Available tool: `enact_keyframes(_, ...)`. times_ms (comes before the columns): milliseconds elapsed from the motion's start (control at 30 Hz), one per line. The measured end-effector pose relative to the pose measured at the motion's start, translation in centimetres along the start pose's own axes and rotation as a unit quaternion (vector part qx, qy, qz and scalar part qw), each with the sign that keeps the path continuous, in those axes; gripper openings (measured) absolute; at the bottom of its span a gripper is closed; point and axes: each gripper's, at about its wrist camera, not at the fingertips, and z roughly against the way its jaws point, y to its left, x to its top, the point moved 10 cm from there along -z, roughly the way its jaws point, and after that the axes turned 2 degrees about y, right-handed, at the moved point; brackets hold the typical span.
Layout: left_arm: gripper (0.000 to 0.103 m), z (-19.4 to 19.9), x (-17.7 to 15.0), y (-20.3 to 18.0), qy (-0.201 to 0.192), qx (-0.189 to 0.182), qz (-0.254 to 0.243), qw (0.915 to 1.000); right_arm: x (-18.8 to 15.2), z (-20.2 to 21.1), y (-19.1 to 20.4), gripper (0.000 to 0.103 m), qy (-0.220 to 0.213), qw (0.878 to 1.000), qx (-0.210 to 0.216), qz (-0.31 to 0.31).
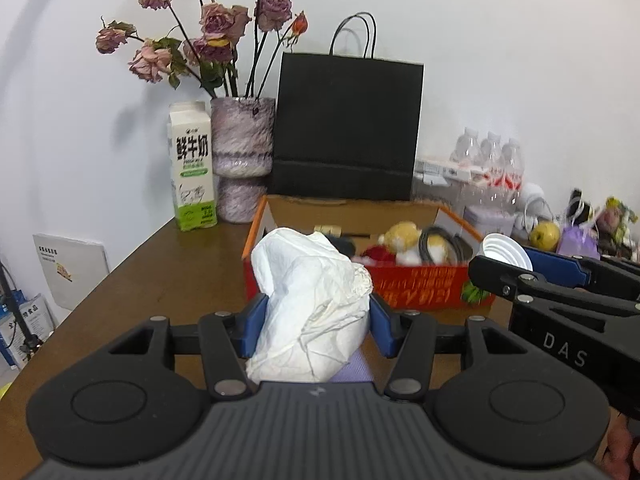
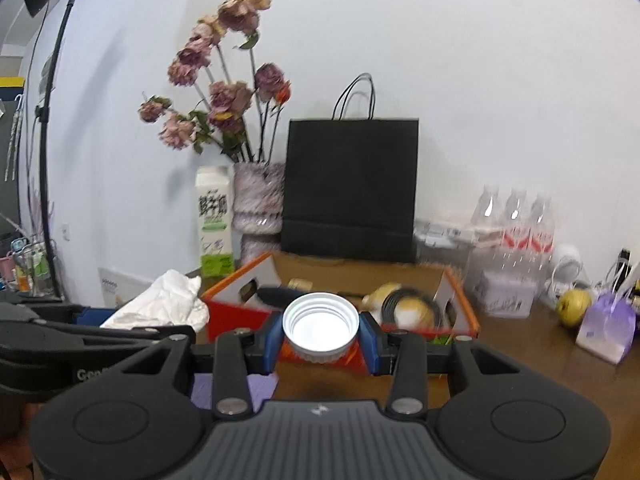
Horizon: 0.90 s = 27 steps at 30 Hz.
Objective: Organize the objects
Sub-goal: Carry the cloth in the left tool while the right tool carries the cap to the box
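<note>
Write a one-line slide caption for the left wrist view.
Left gripper clamps crumpled white tissue before the red box; right gripper holds a white cap.

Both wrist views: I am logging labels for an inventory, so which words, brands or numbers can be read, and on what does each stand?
"鲜牛奶": large black characters on the milk carton.
"DAS": on the right gripper body, cut off at the frame edge.
"Gen": on the left gripper body, partly hidden.
Yellow characters on the red box: too blurred to read.
Booklet print, small carton print and the water bottles labels: too small to read.
</note>
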Motion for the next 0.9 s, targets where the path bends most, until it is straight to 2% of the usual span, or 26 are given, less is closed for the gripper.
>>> enact_keyframes(333,0.054,-4.3,4.1,-1.7,-0.019,0.002,0.011,0.9998,3.2,-4.1,-2.6,0.039,-0.018,1.000,-0.009,-0.014)
enact_keyframes(900,0.054,-11.1,7.8,-2.7,-0.023,-0.011,0.024,0.9994,5.8,-10.9,-6.0,0.039,-0.005,1.000,0.006,-0.026)
